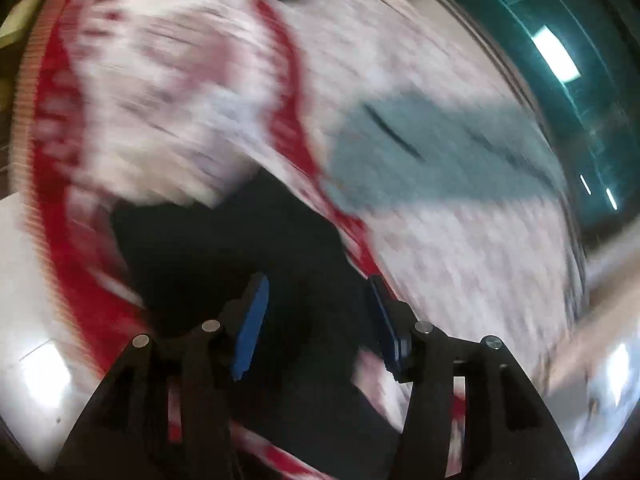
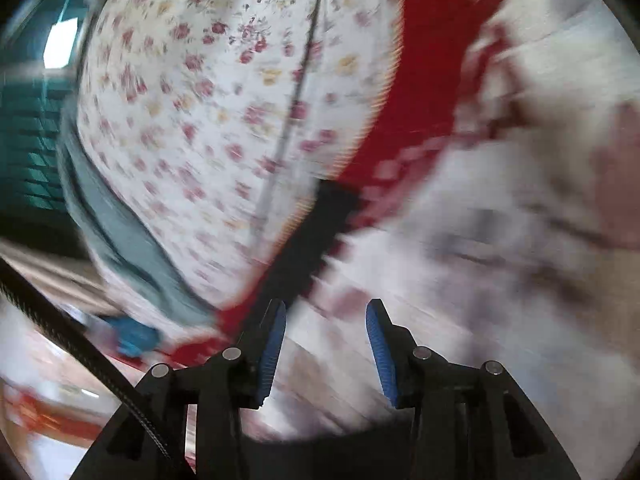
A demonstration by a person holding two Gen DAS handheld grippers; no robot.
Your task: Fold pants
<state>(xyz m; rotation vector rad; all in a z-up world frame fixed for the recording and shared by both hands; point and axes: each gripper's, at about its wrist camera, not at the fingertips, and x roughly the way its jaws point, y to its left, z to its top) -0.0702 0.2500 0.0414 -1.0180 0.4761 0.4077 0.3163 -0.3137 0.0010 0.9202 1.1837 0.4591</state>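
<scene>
- Both views are pretty smeared with motion blur, so fine detail is hard to make out.
- The left gripper point(image 1: 316, 304) has its blue pads point(image 1: 252, 326) spread apart with nothing pinched between them.
- Dark pants point(image 1: 224, 248) lie right under and in front of that gripper, on a white and red patterned bedspread point(image 1: 168, 92).
- A grey-blue cloth point(image 1: 420, 152) sits farther off to the right on a floral sheet point(image 1: 460, 248).
- The right gripper point(image 2: 326, 322) is open too, hovering over the pale bedspread point(image 2: 460, 280).
- From that side only a dark strip of the pants point(image 2: 320, 228) shows, just ahead and left of the fingers, beside the red border point(image 2: 432, 80).
</scene>
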